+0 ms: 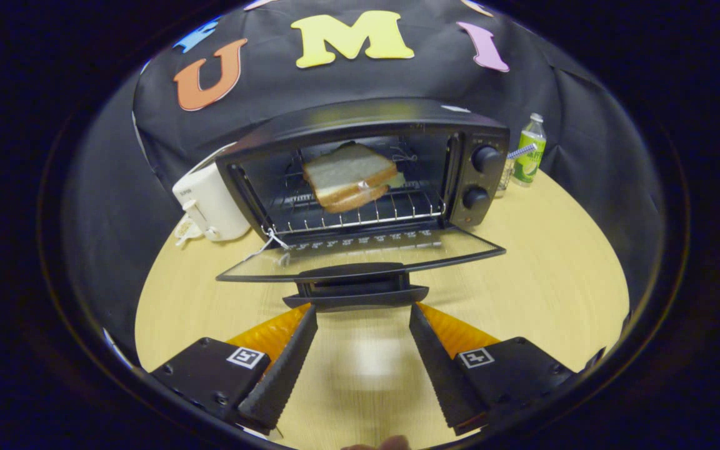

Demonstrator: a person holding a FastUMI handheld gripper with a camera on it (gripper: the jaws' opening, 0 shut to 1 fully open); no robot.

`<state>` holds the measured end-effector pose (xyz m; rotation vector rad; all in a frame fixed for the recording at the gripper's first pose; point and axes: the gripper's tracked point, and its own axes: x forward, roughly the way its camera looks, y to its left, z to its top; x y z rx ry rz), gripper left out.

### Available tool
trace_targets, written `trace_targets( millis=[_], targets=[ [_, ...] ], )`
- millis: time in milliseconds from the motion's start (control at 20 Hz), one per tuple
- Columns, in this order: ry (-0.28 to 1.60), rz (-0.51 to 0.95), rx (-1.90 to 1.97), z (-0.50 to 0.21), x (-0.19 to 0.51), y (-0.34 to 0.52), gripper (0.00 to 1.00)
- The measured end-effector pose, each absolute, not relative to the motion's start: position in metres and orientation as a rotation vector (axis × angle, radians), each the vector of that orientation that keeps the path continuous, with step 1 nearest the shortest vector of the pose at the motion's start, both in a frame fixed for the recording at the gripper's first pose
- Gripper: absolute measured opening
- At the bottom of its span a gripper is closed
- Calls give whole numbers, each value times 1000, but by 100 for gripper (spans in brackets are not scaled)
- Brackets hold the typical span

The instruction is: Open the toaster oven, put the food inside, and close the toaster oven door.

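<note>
the gripper (363,315) has its jaws spread and empty, tips just short of the door handle (355,295), placed, i judge, to lift the dropped door (360,253) shut. the sandwich (350,177) already rests on the rack inside the toaster oven (366,122) on the table (554,262).

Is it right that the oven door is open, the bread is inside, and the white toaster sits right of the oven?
Not quite. In the gripper view the white toaster sits left of the oven, not right. The door is open, the bread is inside, and the gripper is open by the handle.
</note>
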<state>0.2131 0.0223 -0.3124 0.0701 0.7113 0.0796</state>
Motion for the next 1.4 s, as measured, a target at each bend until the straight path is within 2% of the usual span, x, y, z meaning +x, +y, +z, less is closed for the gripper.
trace_targets(
  millis=[250,500,950,1400],
  targets=[
    [596,101,14,-266,234,27,97],
    [447,118,21,-175,230,22,97],
    [128,94,55,13,131,16,97],
    [-15,43,52,93,10,22,100]
  ],
)
